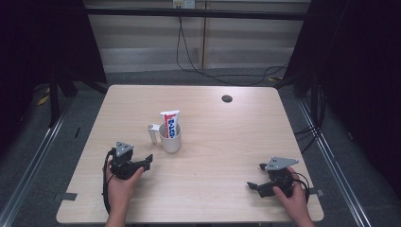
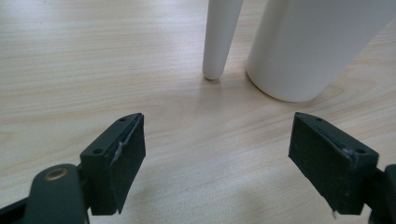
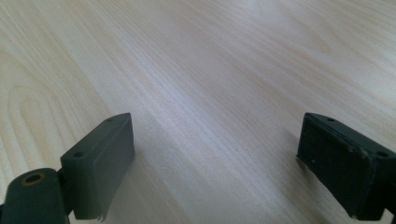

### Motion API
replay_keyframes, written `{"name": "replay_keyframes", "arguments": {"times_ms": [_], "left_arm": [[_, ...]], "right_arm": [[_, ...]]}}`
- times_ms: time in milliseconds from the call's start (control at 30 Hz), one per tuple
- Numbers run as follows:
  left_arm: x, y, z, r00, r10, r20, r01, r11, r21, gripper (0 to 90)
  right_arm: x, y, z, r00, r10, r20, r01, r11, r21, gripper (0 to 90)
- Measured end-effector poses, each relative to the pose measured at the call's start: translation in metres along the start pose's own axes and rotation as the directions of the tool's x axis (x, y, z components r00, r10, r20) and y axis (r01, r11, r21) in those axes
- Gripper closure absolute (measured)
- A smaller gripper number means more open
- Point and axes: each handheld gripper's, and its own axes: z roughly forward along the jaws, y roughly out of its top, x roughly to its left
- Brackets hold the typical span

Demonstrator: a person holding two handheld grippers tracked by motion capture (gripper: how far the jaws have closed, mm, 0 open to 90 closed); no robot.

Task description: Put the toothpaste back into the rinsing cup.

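Jaws of the left claw [image 1: 147, 160] are seen spread wide in the left gripper view, with nothing held between them and bare wood beneath. The left claw is gripped by the person's left hand [image 1: 120, 182] low on the left part of the tabletop [image 1: 227, 142] and is aimed toward a white cup [image 1: 171, 137], which stands upright just left of the tabletop's centre, near the claw but not touched by it. A toothpaste tube [image 1: 170, 124] with red and blue print is stood upright inside the cup, and a white handle-like piece [image 1: 153, 133] is set at the cup's left side. In the left gripper view the cup's base [image 2: 308, 51] and the lower end of that white piece [image 2: 219, 37] are seen just ahead of the open jaws, with nothing lying in between; the tube is cut off above that view's edge. Farther back, a dark round hole [image 1: 227, 98] is set in the tabletop. At the lower right, the right claw [image 1: 256, 177] is held by the right hand [image 1: 293, 196], well apart from the cup. Its jaws are likewise parted wide in the right gripper view, nothing is pinched, and plain wood grain [image 3: 210, 84] is seen ahead of them.
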Motion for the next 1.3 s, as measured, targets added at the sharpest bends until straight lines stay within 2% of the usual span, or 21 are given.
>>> {"name": "replay_keyframes", "arguments": {"times_ms": [500, 767, 933, 967, 1167, 1300], "left_arm": [[0.001, -0.007, 0.004, 0.9999, 0.01, 0.001, -0.01, 0.9998, 0.015, 18.9], [-0.001, -0.01, 0.006, 0.9992, 0.039, -0.003, -0.039, 0.9987, 0.034, 18.9], [-0.001, -0.012, 0.007, 0.9995, 0.032, -0.001, -0.032, 0.9988, 0.037, 18.9], [-0.001, -0.012, 0.006, 0.999, 0.044, -0.001, -0.044, 0.9982, 0.041, 18.9], [-0.001, -0.012, 0.008, 0.9987, 0.051, -0.005, -0.05, 0.9965, 0.066, 18.9], [-0.004, -0.012, 0.009, 0.9969, 0.078, -0.011, -0.077, 0.9931, 0.089, 18.9]], "right_arm": [[0.0, 0.0, 0.0, 1.0, 0.0, 0.0, 0.0, 1.0, 0.0, 10.4], [0.0, 0.0, 0.0, 1.0, 0.0, -0.001, 0.0, 1.0, 0.0, 10.4], [0.0, 0.0, 0.0, 1.0, 0.0, 0.0, 0.0, 1.0, 0.0, 10.4], [0.0, 0.0, 0.0, 1.0, 0.0, 0.0, 0.0, 1.0, 0.0, 10.4], [0.0, 0.0, 0.0, 1.0, 0.0, 0.0, 0.0, 1.0, 0.0, 10.4], [0.0, 0.0, 0.0, 1.0, 0.001, 0.0, -0.001, 1.0, 0.0, 10.5]]}}
